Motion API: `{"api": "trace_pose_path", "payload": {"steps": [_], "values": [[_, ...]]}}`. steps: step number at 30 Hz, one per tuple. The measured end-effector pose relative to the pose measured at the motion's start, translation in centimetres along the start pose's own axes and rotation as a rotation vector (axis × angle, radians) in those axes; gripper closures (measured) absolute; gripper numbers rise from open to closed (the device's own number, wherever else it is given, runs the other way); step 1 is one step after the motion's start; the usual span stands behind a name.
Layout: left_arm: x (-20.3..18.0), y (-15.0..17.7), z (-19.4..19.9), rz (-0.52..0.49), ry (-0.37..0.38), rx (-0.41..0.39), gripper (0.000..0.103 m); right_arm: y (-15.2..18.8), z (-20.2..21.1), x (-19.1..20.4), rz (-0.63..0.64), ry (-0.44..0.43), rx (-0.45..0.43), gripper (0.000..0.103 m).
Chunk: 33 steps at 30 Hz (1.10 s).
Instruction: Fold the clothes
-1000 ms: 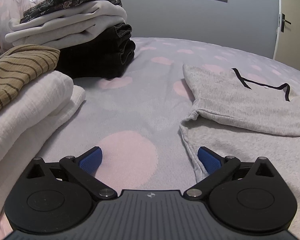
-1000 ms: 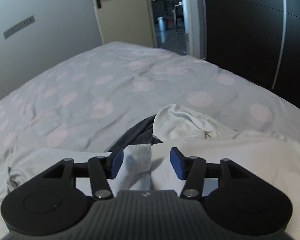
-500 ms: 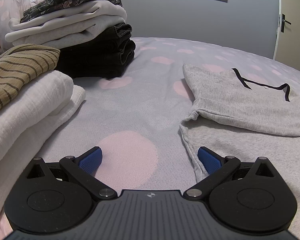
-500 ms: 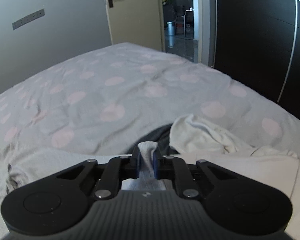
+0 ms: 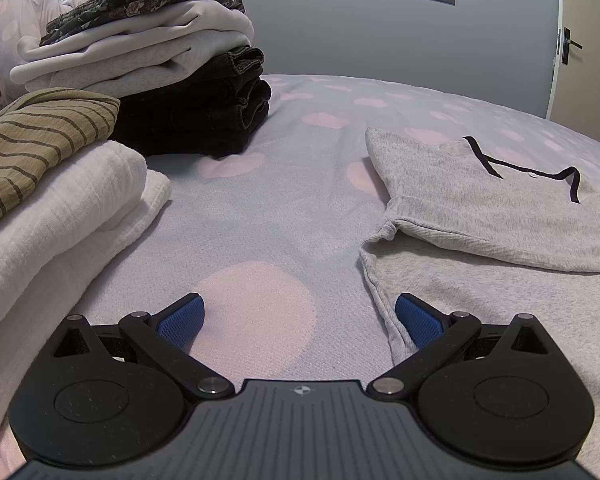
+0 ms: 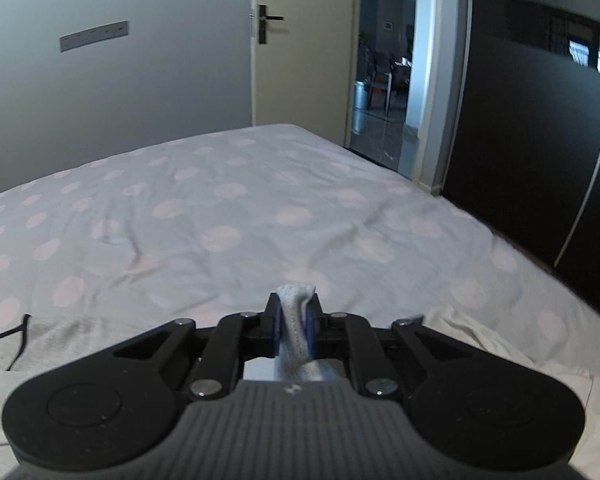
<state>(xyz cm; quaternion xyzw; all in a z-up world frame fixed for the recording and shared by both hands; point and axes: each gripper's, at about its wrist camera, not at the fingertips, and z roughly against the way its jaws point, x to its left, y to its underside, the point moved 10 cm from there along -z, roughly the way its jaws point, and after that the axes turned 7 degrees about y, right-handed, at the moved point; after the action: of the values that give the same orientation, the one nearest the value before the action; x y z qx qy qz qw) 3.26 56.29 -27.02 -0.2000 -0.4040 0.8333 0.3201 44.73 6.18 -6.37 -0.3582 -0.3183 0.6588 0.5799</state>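
Heather-grey knit sweatshirt (image 5: 480,216), black-trimmed V neckline, ribbed cuff on the folded-in sleeve; lies flat on the bed (image 5: 284,184) at 3 o'clock in the left wrist view, its hem edge touching the right blue pad of the left gripper (image 5: 299,314).

Left gripper: fingers spread wide, released, resting low on the bedspread over a pink dot.

Right gripper (image 6: 292,326): fingers clenched on a bunched fold of the same grey knit, which rises as a small peak between the blue pads. The black neckline trim shows at 9 o'clock in the right wrist view.

Bedspread: pale lilac-grey, woven texture, round pink dots, lightly wrinkled.

Stack at 11 o'clock, left wrist view: black jeans (image 5: 204,116) at the base, pale grey fleece garments (image 5: 140,52) above, dark floral fabric (image 5: 148,4) on top.

Stack at 9 o'clock: white crinkled cotton (image 5: 60,232), folded; olive striped crinkled cloth (image 5: 32,148) upon it.

White crumpled garment (image 6: 512,352) at 4 o'clock, right wrist view.
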Motion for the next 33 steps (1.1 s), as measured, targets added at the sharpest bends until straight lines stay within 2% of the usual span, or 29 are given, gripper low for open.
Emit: {"api": "trace_pose_path", "payload": {"steps": [11, 19, 24, 33], "values": [[0.0, 0.0, 0.0, 0.000, 0.000, -0.002, 0.000, -6.7, 9.1, 14.5, 0.188, -0.067, -0.145, 0.091], [0.0, 0.0, 0.0, 0.000, 0.001, -0.003, 0.000, -8.3, 12.5, 25.0, 0.248, -0.175, -0.170, 0.091], [0.0, 0.1, 0.0, 0.000, 0.001, -0.004, 0.000, -6.5, 12.7, 32.4, 0.328, -0.241, -0.105, 0.091], [0.0, 0.1, 0.0, 0.000, 0.001, -0.007, 0.000, 2.3, 11.8, 44.1, 0.466, -0.438, 0.020, 0.091]]}}
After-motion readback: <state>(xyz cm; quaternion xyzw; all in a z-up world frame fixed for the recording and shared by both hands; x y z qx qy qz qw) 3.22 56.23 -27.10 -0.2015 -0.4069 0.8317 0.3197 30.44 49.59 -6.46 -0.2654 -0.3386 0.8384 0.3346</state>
